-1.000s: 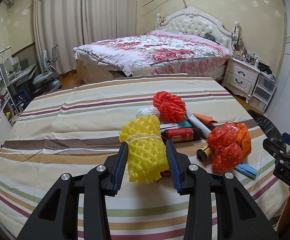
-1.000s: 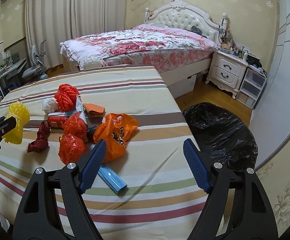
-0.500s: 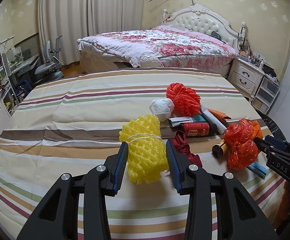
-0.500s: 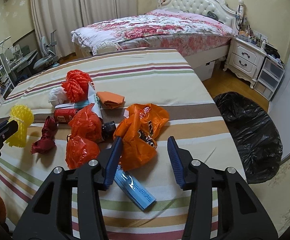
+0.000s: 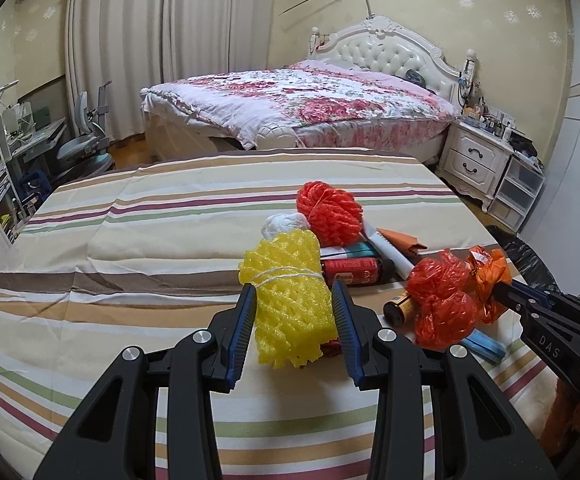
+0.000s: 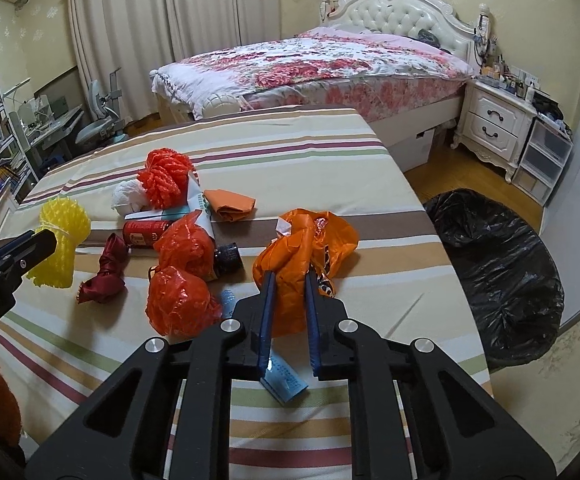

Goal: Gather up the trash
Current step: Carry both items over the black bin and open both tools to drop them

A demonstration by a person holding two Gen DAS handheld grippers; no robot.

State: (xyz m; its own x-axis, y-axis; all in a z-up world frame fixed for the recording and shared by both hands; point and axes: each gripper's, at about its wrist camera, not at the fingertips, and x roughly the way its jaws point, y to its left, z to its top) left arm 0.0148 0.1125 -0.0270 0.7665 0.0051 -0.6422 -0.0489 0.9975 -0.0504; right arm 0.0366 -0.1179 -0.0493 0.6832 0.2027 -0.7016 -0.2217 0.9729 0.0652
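Since the earlier frame, the right gripper (image 6: 288,284) had closed from wide open over bare cloth to a narrow pinch, its fingers clamped on the crumpled orange plastic bag (image 6: 310,240) near the right edge of the striped cloth-covered surface (image 6: 298,152). Meanwhile the left gripper (image 5: 293,312) had kept its fingers partly closed around the yellow foam fruit net (image 5: 288,300), tied with white string, at the near left of the litter pile.

Both pieces looked very light and soft; the bag would probably crush and slip, so a bunched fold seemed the safest hold. Squeezed across its middle below the string, the springy net would likely stay put.

Beyond the right edge, on the floor, the black bin bag (image 6: 498,272) gaped open, well apart from the pile.
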